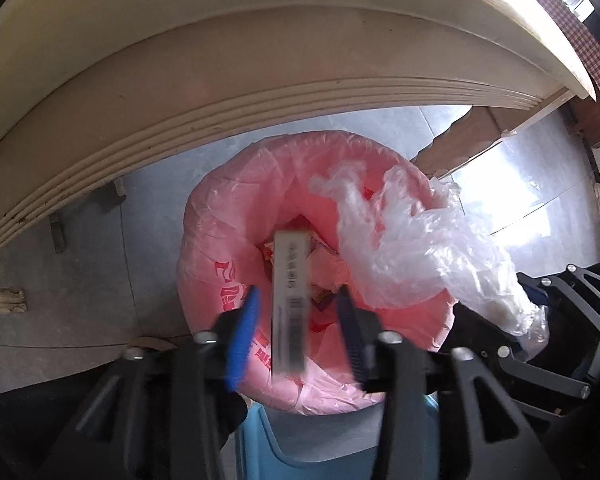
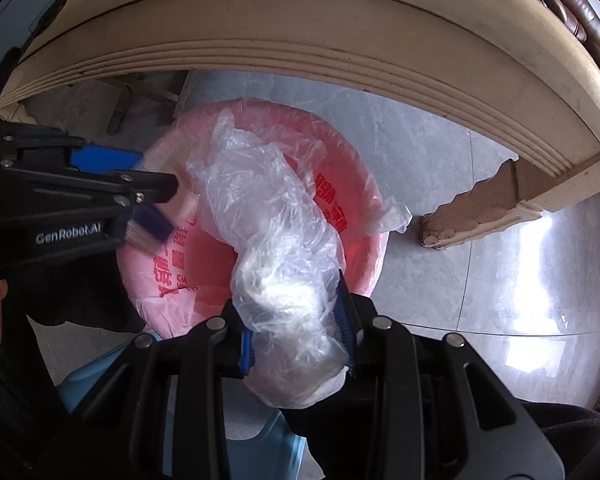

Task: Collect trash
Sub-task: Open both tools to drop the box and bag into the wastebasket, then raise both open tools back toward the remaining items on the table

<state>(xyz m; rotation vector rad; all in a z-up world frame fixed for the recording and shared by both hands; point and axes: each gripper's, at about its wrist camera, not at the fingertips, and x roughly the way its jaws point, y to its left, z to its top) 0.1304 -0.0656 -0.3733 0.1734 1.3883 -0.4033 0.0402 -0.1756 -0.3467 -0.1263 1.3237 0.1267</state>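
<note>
The left gripper (image 1: 296, 312) hangs directly over the pink-lined bin (image 1: 220, 216), jaws parted; the slim box (image 1: 290, 300) sits between them untouched, blurred, its long axis pointing down into the opening. The right gripper (image 2: 296, 320) is clamped on a clear plastic bag (image 2: 268, 216) draped across the rim – next to release. Grey tiled floor (image 2: 440, 200) beneath; the table (image 2: 300, 32) edge overhangs.

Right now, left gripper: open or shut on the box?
Open. The left gripper has gaps on both sides of the blurred small box, over the pink-lined bin.
</note>
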